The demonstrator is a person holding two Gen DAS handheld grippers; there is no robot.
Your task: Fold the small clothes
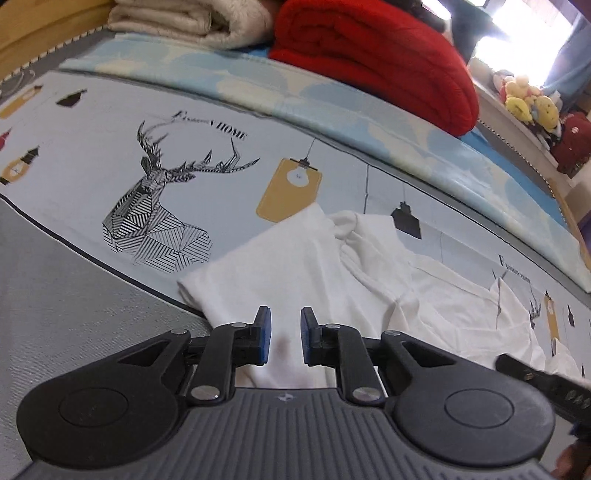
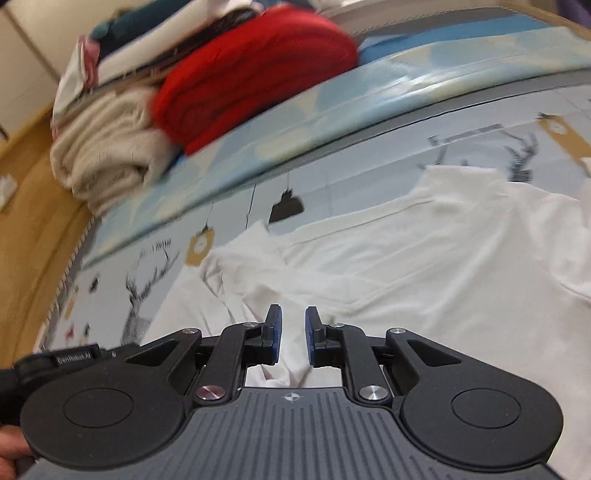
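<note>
A white garment [image 1: 332, 273] lies spread and wrinkled on a bed sheet printed with deer and lamps [image 1: 155, 192]. My left gripper [image 1: 285, 336] is open, just above the garment's near left part, with nothing between its blue pads. The garment also fills the right wrist view [image 2: 424, 258]. My right gripper [image 2: 292, 334] is open over a bunched fold of the garment, holding nothing. The right gripper's body shows at the right edge of the left wrist view [image 1: 546, 380].
A folded red blanket [image 1: 376, 59] and a cream blanket [image 1: 192, 22] are stacked at the far side of the bed, on a light blue patterned mat [image 1: 332, 96]. Plush toys [image 1: 528, 99] sit on a shelf at the far right. A wooden bed frame [image 2: 33, 206] runs along the left.
</note>
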